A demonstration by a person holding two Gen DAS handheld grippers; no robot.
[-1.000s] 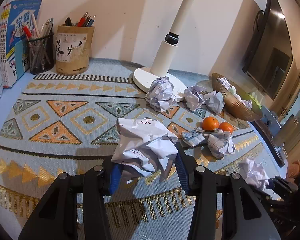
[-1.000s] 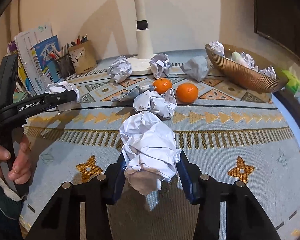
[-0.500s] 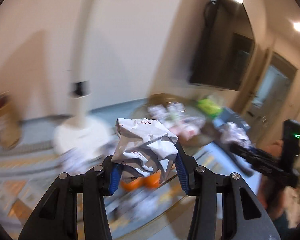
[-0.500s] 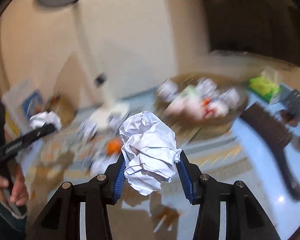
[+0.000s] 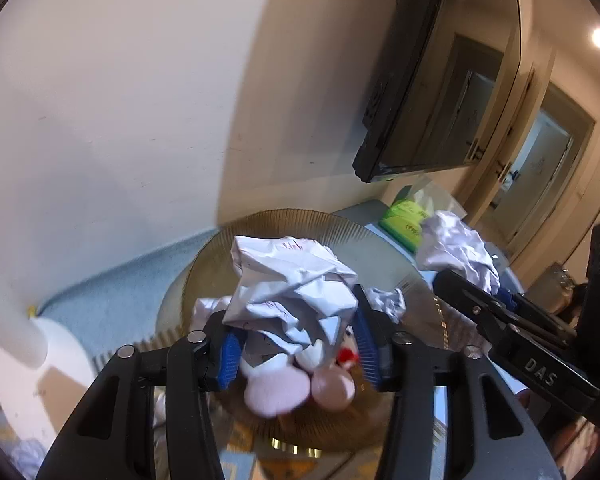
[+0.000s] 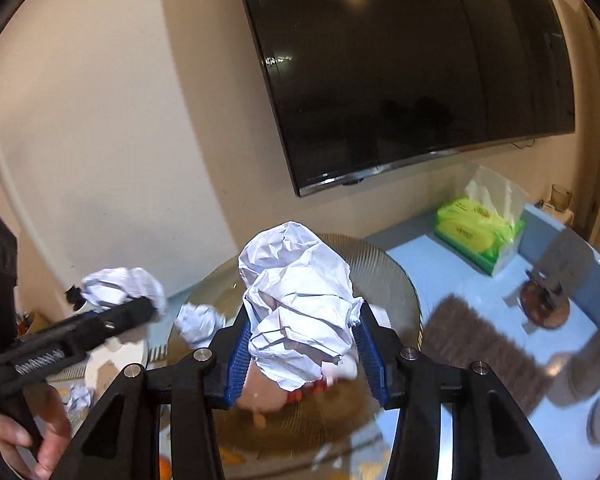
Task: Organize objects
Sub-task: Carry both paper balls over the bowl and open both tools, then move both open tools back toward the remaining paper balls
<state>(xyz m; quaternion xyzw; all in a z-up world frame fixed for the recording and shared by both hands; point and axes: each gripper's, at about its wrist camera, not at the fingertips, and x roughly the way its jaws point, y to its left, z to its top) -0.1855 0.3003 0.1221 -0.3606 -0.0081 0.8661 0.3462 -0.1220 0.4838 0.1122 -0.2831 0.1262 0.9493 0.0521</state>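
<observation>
Above the ribbed bowl [image 5: 204, 264], the left gripper [image 5: 296, 348], jaws just widening around its scribbled paper ball [image 5: 292, 292], and the right gripper [image 6: 304, 354], pinching a blank paper ball [image 6: 300, 304], are hovering; releases should be coming centred, clear of the rim.
</observation>
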